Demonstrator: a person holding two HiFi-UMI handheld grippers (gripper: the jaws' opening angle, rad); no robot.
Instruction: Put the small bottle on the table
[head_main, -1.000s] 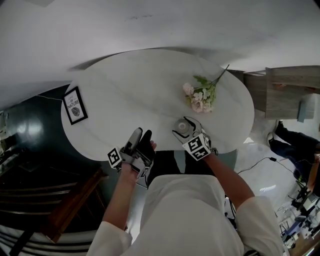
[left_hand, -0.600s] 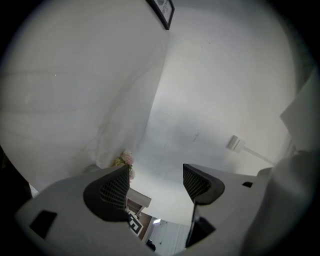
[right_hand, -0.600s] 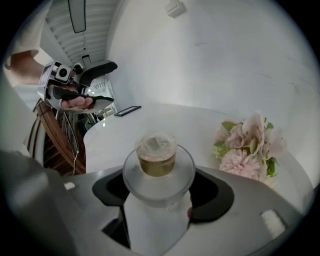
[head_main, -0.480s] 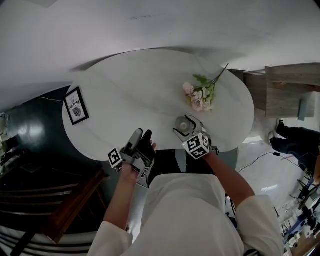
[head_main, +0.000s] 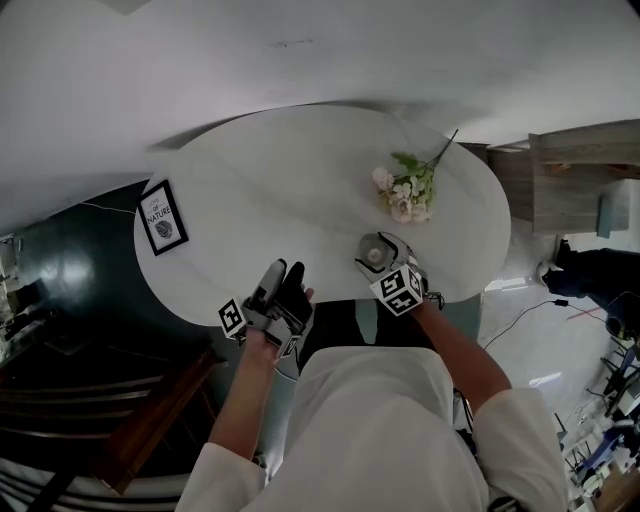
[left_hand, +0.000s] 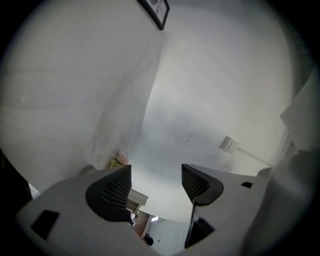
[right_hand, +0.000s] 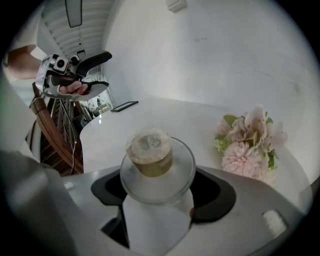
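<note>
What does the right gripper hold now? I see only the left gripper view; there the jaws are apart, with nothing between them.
Observer: The right gripper is shut on the small bottle, clear glass with a cork stopper.
Operator: Where is it over the table?
Observer: In the head view it is at the near edge of the table, on the person's right. Whether it touches the top, I cannot tell.
Operator: Is anything close to it?
Observer: Pink flowers lie just beyond it, apart from it.
</note>
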